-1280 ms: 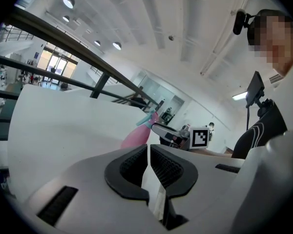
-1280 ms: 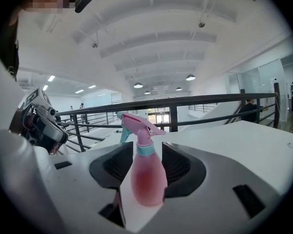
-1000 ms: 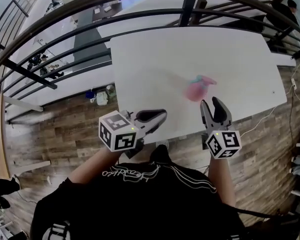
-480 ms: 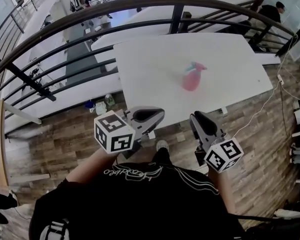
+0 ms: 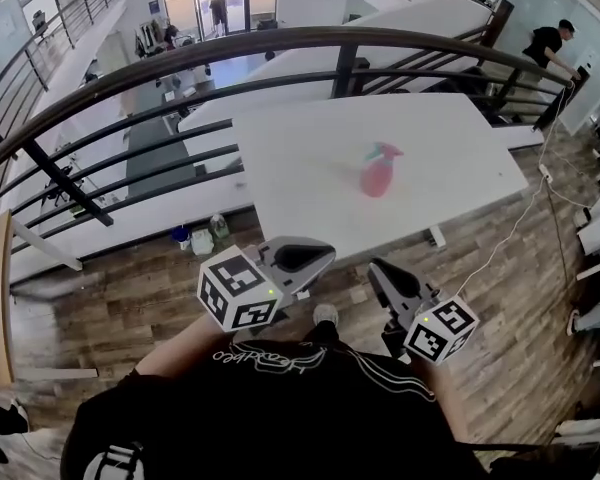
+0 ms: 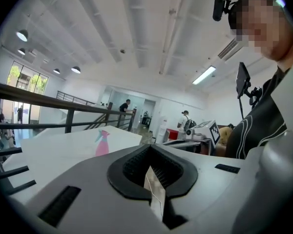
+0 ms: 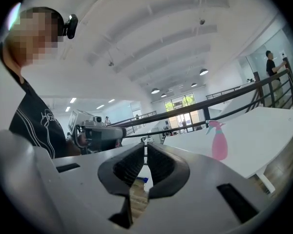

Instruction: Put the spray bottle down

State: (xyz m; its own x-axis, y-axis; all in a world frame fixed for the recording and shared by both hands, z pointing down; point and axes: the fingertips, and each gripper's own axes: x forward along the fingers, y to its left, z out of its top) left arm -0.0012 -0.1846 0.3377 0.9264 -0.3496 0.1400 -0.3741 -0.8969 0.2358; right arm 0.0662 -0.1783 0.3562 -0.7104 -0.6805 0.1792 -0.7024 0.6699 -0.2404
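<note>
Right tongs (image 7: 145,149) withdrawn; just closing (empty)

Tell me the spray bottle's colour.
The bottle is pink, with a teal trigger; clearest in the right gripper view.

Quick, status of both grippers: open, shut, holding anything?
Left gripper: jaws closed, empty.
Right gripper: jaws have just been closing, now almost together, nothing between them.

Pink spray bottle (image 5: 377,176), teal-topped, sits on a white table (image 5: 300,168); railing (image 5: 280,36) is black, plank floor (image 5: 130,288) brown, shirt (image 5: 280,408) black with thin white stripes.
</note>
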